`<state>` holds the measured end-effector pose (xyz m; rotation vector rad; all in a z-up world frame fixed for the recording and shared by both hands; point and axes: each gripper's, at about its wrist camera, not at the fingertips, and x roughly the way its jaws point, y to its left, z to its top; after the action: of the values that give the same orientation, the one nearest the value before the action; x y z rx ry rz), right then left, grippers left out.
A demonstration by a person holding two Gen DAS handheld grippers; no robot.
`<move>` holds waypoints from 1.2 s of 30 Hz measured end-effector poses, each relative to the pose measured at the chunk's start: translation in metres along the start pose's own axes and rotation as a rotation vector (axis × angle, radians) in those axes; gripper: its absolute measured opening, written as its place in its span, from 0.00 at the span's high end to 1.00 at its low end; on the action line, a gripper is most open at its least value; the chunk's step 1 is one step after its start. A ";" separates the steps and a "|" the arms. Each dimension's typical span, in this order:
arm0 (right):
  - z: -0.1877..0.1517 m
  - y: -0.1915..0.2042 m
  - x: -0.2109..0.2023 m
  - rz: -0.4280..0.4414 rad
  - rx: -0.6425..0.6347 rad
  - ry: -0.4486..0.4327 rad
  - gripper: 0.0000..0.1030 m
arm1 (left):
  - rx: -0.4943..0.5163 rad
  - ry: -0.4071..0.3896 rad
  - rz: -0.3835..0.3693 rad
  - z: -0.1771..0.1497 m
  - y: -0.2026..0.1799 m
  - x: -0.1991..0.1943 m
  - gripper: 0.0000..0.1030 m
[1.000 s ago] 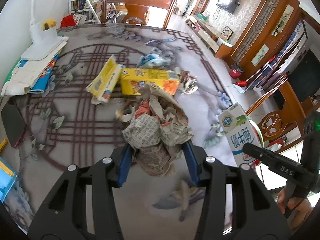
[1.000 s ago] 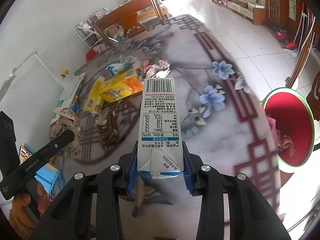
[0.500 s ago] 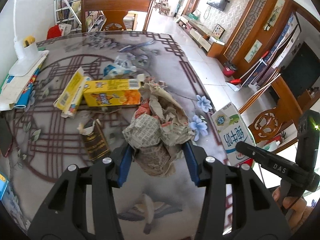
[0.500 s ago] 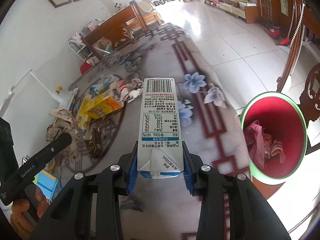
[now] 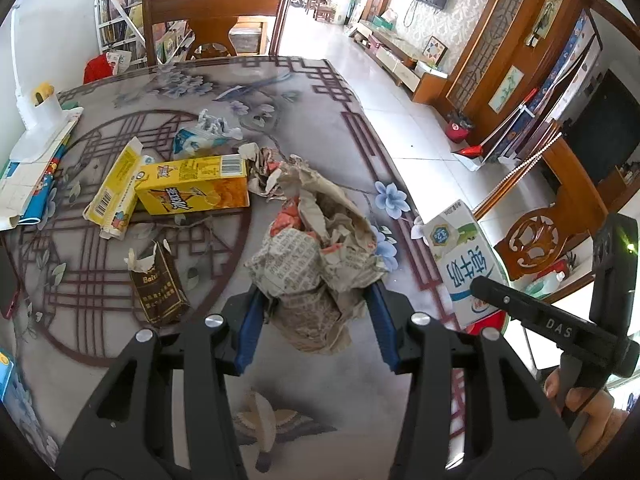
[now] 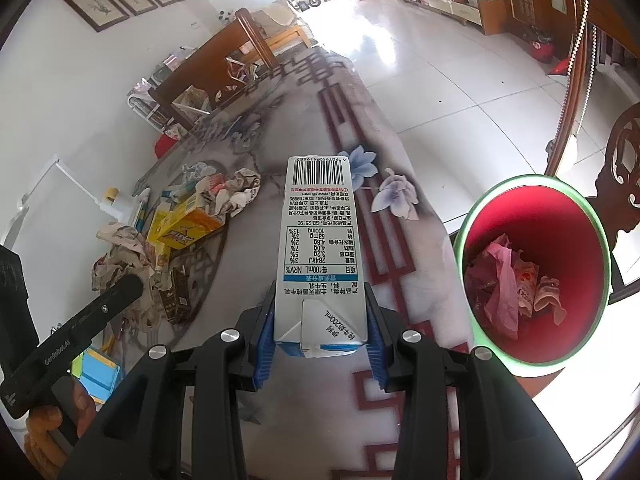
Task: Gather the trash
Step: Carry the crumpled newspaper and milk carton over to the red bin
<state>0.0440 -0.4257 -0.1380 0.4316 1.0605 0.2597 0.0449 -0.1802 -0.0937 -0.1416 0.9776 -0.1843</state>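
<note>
My left gripper (image 5: 316, 324) is shut on a crumpled newspaper wad (image 5: 316, 256) and holds it above the table. My right gripper (image 6: 320, 344) is shut on a white and blue milk carton (image 6: 320, 248), held near the table's right edge. The carton also shows in the left wrist view (image 5: 464, 260). A red bin with a green rim (image 6: 536, 268) stands on the floor right of the table, with pink and paper trash inside. On the table lie two yellow boxes (image 5: 192, 192), a brown torn packet (image 5: 158, 286) and crumpled wrappers (image 5: 208, 132).
A patterned table top (image 5: 312, 112) carries the trash. A white lamp base (image 5: 40, 120) and books lie at its left edge. A wooden chair (image 5: 212, 24) stands at the far end. Another carved chair (image 5: 536, 240) stands beside the bin.
Both grippers have moved right toward the table edge with their loads. The red bin has come closer and larger in the right wrist view. The brown packet has come into the left view.
</note>
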 end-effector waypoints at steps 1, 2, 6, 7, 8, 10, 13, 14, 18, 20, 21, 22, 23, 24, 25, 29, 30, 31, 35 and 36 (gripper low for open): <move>0.000 -0.001 0.000 0.000 0.002 0.001 0.65 | -0.001 0.001 0.000 0.000 0.000 0.001 0.55; 0.001 -0.003 -0.001 0.001 0.003 0.000 0.65 | -0.002 0.002 0.001 -0.001 -0.001 0.001 0.55; 0.002 -0.008 -0.002 0.002 0.008 -0.001 0.65 | 0.000 0.004 0.005 -0.001 -0.004 0.001 0.55; 0.002 -0.010 -0.002 0.001 0.011 -0.003 0.65 | 0.001 0.006 0.006 -0.002 -0.005 0.002 0.55; 0.002 -0.012 -0.003 0.001 0.013 -0.003 0.65 | 0.001 0.008 0.007 -0.002 -0.006 0.002 0.55; 0.003 -0.015 -0.004 -0.002 0.019 -0.006 0.65 | 0.001 0.010 0.009 -0.002 -0.007 0.003 0.55; 0.004 -0.022 -0.006 -0.006 0.031 -0.008 0.65 | 0.001 0.013 0.006 -0.002 -0.011 0.004 0.55; 0.004 -0.025 -0.007 -0.008 0.036 -0.009 0.65 | 0.004 0.013 0.006 -0.002 -0.011 0.004 0.55; 0.005 -0.035 -0.009 -0.013 0.057 -0.012 0.65 | 0.016 0.018 0.002 -0.002 -0.019 0.007 0.55; 0.004 -0.041 -0.011 -0.018 0.068 -0.015 0.65 | 0.023 0.023 0.000 -0.003 -0.023 0.009 0.55; 0.004 -0.043 -0.012 -0.021 0.071 -0.017 0.65 | 0.025 0.025 -0.001 -0.004 -0.025 0.010 0.55; 0.004 -0.047 -0.013 -0.025 0.075 -0.019 0.65 | 0.028 0.028 -0.002 -0.004 -0.027 0.011 0.55; 0.004 -0.049 -0.014 -0.028 0.079 -0.021 0.65 | 0.030 0.031 -0.004 -0.004 -0.028 0.013 0.55; 0.004 -0.051 -0.015 -0.030 0.084 -0.022 0.65 | 0.032 0.034 -0.006 -0.003 -0.030 0.014 0.55; 0.004 -0.054 -0.016 -0.034 0.089 -0.024 0.65 | 0.034 0.036 -0.008 -0.003 -0.032 0.016 0.55; 0.005 -0.066 -0.021 -0.051 0.108 -0.032 0.65 | 0.053 0.047 -0.024 0.000 -0.045 0.024 0.55; 0.005 -0.069 -0.022 -0.056 0.112 -0.033 0.65 | 0.061 0.049 -0.031 0.000 -0.050 0.026 0.55; 0.005 -0.073 -0.024 -0.063 0.119 -0.036 0.65 | 0.071 0.052 -0.041 0.001 -0.055 0.028 0.55; 0.003 -0.088 -0.031 -0.081 0.148 -0.051 0.65 | 0.120 0.064 -0.076 0.004 -0.078 0.038 0.55; 0.003 -0.092 -0.034 -0.085 0.156 -0.055 0.65 | 0.136 0.070 -0.086 0.005 -0.086 0.042 0.55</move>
<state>0.0308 -0.5220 -0.1530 0.5298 1.0461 0.0891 0.0643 -0.2736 -0.1077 -0.0527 1.0260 -0.3363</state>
